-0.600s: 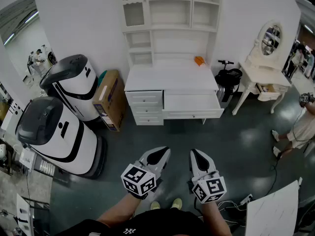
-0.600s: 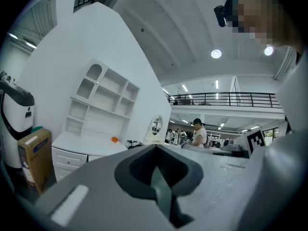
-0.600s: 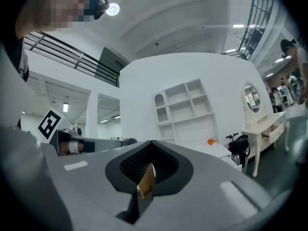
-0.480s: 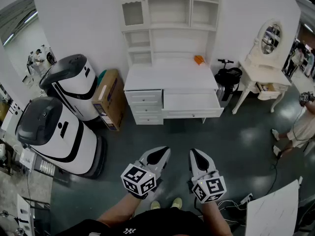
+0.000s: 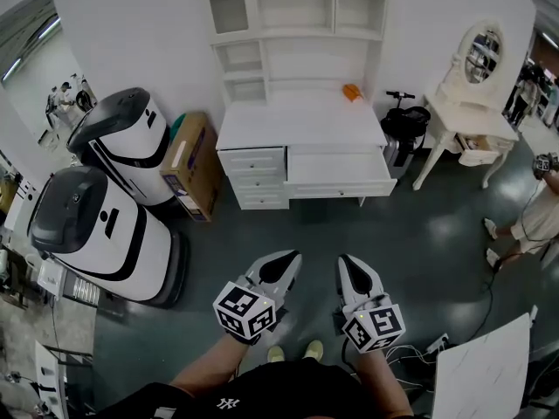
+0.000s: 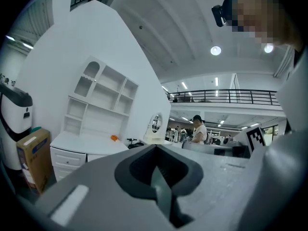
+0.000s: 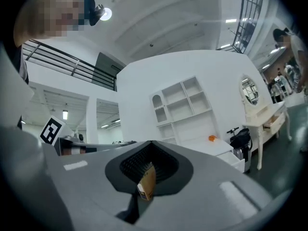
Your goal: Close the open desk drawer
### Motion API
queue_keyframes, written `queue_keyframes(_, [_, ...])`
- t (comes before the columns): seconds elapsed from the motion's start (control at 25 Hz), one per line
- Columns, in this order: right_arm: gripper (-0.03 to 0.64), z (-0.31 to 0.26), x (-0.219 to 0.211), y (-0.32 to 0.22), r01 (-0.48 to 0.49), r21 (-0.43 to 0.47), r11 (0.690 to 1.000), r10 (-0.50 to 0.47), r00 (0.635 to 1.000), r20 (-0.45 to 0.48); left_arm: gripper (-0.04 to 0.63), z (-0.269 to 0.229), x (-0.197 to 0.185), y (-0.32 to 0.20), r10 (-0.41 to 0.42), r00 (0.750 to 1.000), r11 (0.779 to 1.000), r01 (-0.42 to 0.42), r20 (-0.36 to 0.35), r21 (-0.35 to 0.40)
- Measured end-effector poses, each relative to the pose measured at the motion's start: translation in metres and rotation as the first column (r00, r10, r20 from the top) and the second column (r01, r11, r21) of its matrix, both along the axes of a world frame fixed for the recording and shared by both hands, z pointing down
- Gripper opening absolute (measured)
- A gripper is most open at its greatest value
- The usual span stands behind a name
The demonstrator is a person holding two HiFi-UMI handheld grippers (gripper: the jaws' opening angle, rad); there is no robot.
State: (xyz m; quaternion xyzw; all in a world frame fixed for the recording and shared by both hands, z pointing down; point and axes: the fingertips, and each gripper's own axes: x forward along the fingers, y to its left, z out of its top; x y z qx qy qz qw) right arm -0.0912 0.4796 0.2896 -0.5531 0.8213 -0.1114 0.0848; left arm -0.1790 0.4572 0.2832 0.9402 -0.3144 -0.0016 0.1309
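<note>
My left gripper (image 5: 285,264) has its jaws pressed together on nothing, and my right gripper (image 5: 351,269) is closed and empty too. Both sit near me, side by side. The open drawer (image 5: 339,169) juts from the right half of the white desk (image 5: 301,125), well apart from them, at the far wall.

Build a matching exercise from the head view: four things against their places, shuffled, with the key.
Things:
1 drawer
2 box
3 orange thing
4 vanity

Places, in the head view:
a on top of the desk
b right of the desk
c left of the desk
d pulled out of the desk's front

Pairs: 1-d, 2-c, 3-a, 4-b
</note>
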Motion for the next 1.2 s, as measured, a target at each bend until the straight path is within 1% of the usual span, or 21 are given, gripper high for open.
queue_keyframes(0.16, [0.023, -0.001, 0.019, -0.002, 0.001, 0.007, 1.0, -0.001, 1.0, 0.007, 0.0, -0.001, 0.015, -0.006, -0.015, 1.0, 1.0, 0.015, 0.015, 0.013])
queue_keyframes(0.4, [0.023, -0.006, 0.045, -0.008, 0.016, 0.02, 1.0, -0.016, 1.0, -0.001, 0.0, -0.008, 0.039, -0.015, -0.035, 0.999, 0.999, 0.035, 0.008, 0.018])
queue_keyframes(0.52, [0.023, -0.002, 0.058, -0.013, 0.017, 0.016, 1.0, -0.017, 1.0, 0.005, 0.0, -0.007, 0.049, -0.019, -0.043, 0.999, 0.999, 0.043, 0.015, 0.021])
queue_keyframes(0.76, [0.023, 0.006, 0.069, -0.033, 0.021, 0.002, 1.0, -0.021, 1.0, 0.013, 0.0, -0.003, 0.064, -0.041, -0.047, 0.999, 0.999, 0.047, 0.026, 0.02])
queue_keyframes(0.96, [0.023, 0.019, 0.073, -0.064, 0.022, -0.014, 1.0, -0.022, 1.0, 0.002, 0.0, 0.009, 0.073, -0.072, -0.035, 0.999, 0.999, 0.035, 0.025, 0.013])
queue_keyframes(1.2, [0.023, 0.032, 0.07, -0.131, 0.007, -0.037, 0.999, -0.008, 1.0, -0.021, 0.0, 0.024, 0.074, -0.142, -0.012, 1.0, 1.0, 0.012, 0.024, 0.006])
